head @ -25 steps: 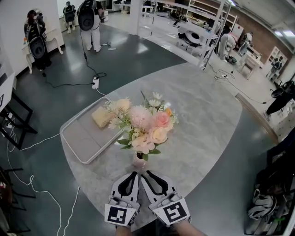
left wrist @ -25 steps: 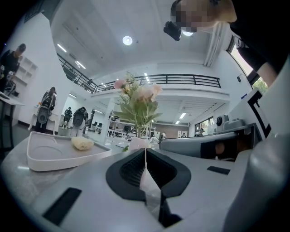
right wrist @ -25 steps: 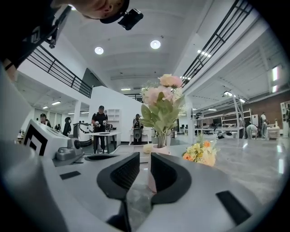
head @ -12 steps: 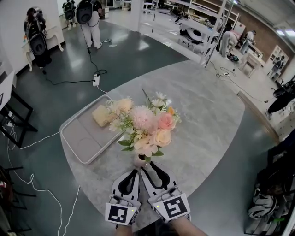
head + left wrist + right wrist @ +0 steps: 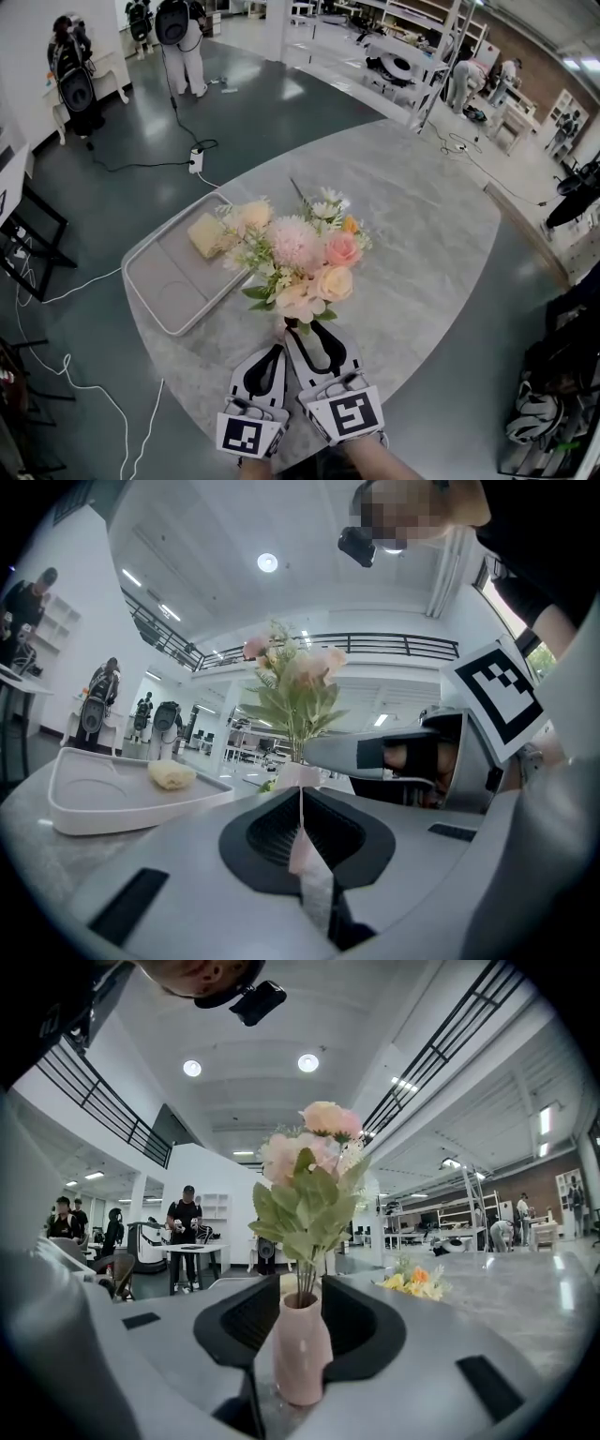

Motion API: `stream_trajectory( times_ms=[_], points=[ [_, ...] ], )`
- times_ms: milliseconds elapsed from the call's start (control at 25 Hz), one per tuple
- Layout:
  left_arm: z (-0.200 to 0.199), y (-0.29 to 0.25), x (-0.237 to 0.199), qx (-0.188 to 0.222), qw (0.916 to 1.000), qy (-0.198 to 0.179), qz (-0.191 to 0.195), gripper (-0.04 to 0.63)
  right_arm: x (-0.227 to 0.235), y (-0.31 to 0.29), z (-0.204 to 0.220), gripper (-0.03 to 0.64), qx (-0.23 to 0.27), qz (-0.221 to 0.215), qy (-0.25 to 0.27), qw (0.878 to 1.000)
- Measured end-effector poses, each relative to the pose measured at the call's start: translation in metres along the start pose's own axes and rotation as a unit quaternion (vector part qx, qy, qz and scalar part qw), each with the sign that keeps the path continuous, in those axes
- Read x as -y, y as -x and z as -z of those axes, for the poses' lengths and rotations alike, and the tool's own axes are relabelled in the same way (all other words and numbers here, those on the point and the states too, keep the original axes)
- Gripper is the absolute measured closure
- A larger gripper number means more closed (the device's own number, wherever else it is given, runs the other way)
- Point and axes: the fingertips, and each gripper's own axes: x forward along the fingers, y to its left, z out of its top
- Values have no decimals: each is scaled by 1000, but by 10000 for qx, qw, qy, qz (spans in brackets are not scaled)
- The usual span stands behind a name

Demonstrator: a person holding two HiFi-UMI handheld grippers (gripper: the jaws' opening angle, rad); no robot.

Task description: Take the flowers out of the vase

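A bunch of pink, peach and white flowers stands in a small pink vase near the front edge of the grey marble table. From the head view the blooms almost hide the vase. My right gripper reaches under the bouquet. Its jaws have just been opening and now stand wide, with the vase between them and the green stems rising from its neck. Close on the left is my left gripper, its jaws together with only a thin slit between them and nothing in them. It points at the vase.
A grey tray at the left holds a yellowish spongy lump. A loose sprig of small white and orange flowers lies on the table beyond the vase. The table's rounded front edge is just under my hands. People and cables are on the floor far behind.
My right gripper has moved forward under the bouquet and its jaws have spread on both sides of the vase. The left gripper has stayed where it was.
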Motion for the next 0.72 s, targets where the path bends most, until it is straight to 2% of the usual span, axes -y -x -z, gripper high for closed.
stream_trajectory(
  times_ms=[440,720],
  points=[
    [0,-1,-7,3,9999,134,-68,586,2,-16,-1,488,-8,-28,69,10000],
    [7,-4,-8,-58,9999,95,-105,586,3,-21,0,488,8,-131,82,9999]
  ],
)
